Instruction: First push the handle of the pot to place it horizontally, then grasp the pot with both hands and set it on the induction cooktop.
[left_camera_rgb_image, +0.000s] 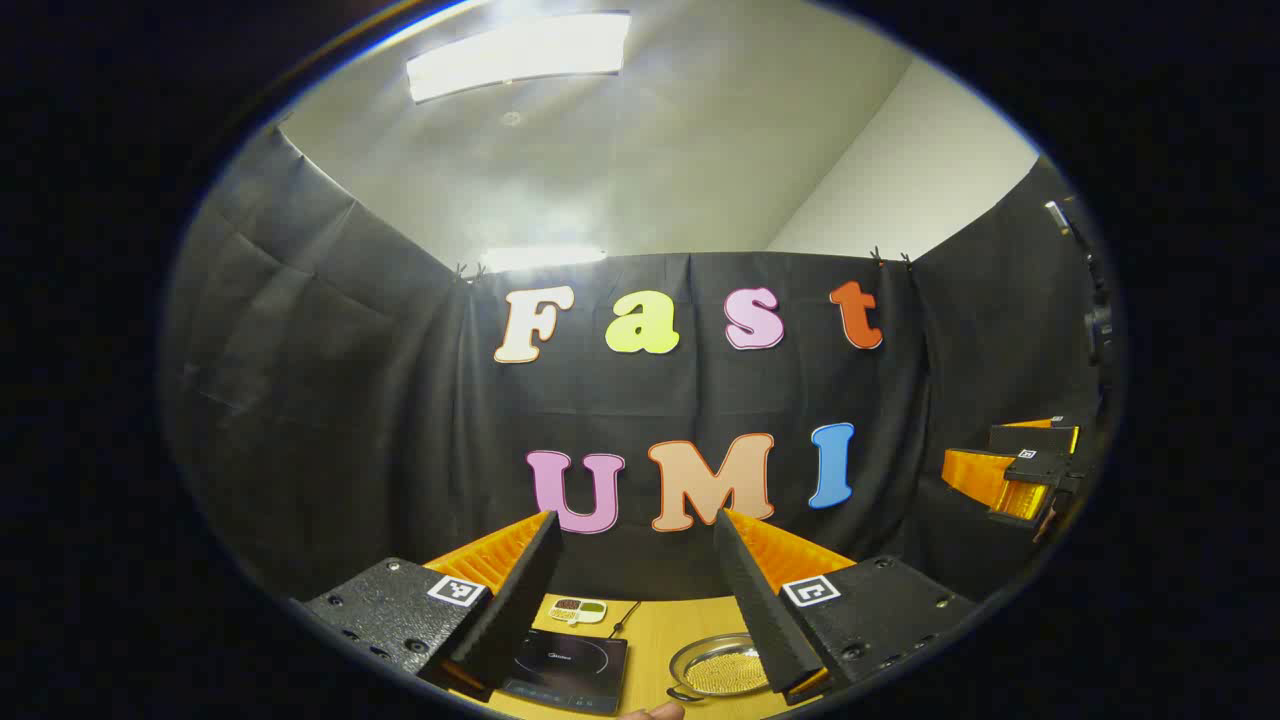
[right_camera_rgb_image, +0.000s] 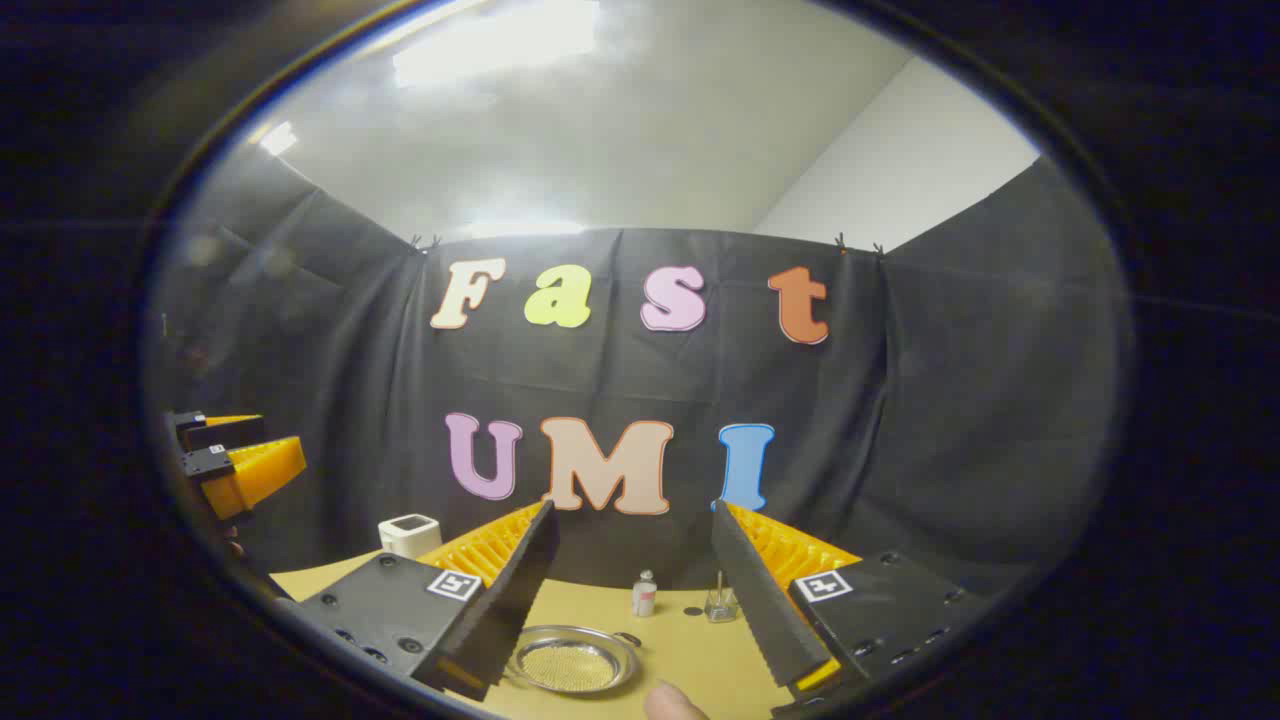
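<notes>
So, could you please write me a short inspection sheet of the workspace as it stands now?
Surface: wooden table, lit from above.
Job's things: metal pot beside the black induction cooktop, not on it.
Clutter: small bottle, clear holder, white box, small pad.
Grippers: left tongs and right tongs open, raised, holding nothing.
Cables: a thin black lead behind the cooktop.
Surroundings: black cloth wall, ceiling lights.

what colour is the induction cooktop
The induction cooktop is black, seen best in the left gripper view.
</notes>
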